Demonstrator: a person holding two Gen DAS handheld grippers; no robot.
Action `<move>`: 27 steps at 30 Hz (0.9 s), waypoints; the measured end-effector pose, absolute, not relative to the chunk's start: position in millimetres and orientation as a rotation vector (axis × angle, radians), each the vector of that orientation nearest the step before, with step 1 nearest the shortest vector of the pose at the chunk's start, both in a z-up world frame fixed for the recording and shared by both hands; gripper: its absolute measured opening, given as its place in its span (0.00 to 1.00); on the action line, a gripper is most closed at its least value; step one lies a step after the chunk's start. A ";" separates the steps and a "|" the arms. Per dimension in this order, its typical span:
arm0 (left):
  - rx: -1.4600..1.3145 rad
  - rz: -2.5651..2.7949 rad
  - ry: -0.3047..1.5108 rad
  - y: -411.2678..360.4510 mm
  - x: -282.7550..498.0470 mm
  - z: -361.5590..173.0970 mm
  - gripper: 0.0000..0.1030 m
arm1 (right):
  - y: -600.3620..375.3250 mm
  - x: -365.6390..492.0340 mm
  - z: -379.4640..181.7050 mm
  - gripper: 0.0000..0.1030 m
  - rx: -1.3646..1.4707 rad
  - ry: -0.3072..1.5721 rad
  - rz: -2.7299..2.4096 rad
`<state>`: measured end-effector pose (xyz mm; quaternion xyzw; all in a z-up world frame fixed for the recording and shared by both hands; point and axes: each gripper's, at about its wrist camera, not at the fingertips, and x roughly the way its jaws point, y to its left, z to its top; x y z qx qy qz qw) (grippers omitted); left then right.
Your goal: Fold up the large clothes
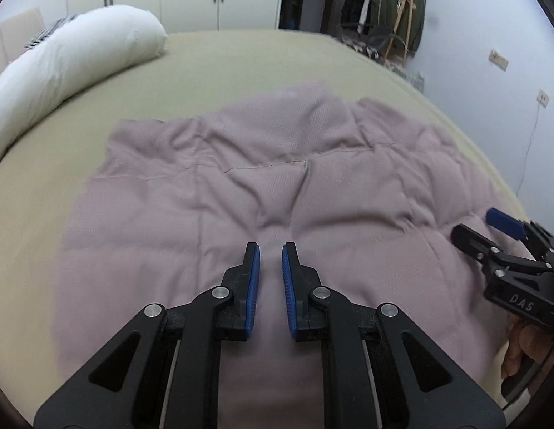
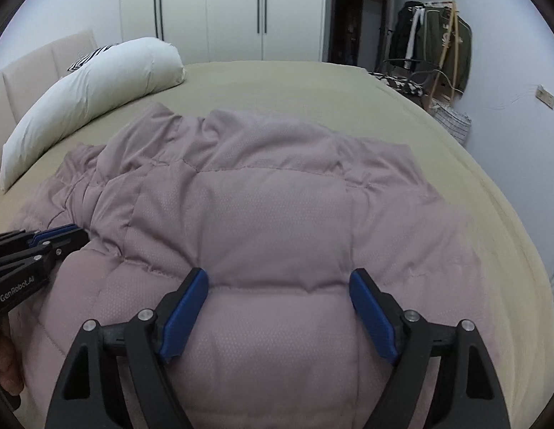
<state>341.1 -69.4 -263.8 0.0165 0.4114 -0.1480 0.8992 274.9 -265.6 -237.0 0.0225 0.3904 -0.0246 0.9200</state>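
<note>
The room is a bedroom. A bed (image 2: 277,82) with an olive-green cover fills the middle. A padded beige headboard (image 2: 34,68) stands on the left. A long white pillow (image 2: 94,93) lies along that side, with a striped pillow (image 2: 89,58) behind it. The far wall carries a white wardrobe (image 2: 223,10) with vertical dark bar handles. To its right is a dark doorway (image 2: 352,14). In the right corner a wooden rack (image 2: 445,46) holds hanging dark and green garments. The right wall is pale and bears a socket (image 2: 545,97), plus a second socket (image 1: 543,98) with a thin cord hanging from it. Lighting is even and cool.
</note>
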 end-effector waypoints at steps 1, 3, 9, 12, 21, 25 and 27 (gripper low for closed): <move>0.042 -0.303 0.826 -65.5 327.5 -259.3 0.12 | -267.3 257.6 -227.1 0.81 0.070 0.774 -0.046; 0.074 -0.283 0.818 -60.5 306.8 -263.6 0.12 | -267.3 230.1 -218.4 0.81 0.069 0.741 -0.048; 0.051 -0.299 0.882 -44.9 305.1 -301.2 0.12 | -285.2 208.2 -269.0 0.82 0.051 0.871 -0.081; 0.048 -0.325 0.897 -40.0 317.7 -307.7 0.12 | -291.0 213.4 -275.4 0.86 0.031 0.870 -0.100; 0.007 -0.279 0.877 5.2 283.9 -281.0 0.12 | -319.6 179.6 -239.7 0.76 0.138 0.856 -0.183; 0.019 -0.278 0.879 10.9 266.6 -287.3 0.12 | -286.4 169.3 -213.7 0.76 0.141 0.792 -0.024; 0.049 -0.280 0.887 11.1 262.5 -300.7 0.12 | -260.5 174.5 -219.2 0.76 0.083 0.821 0.060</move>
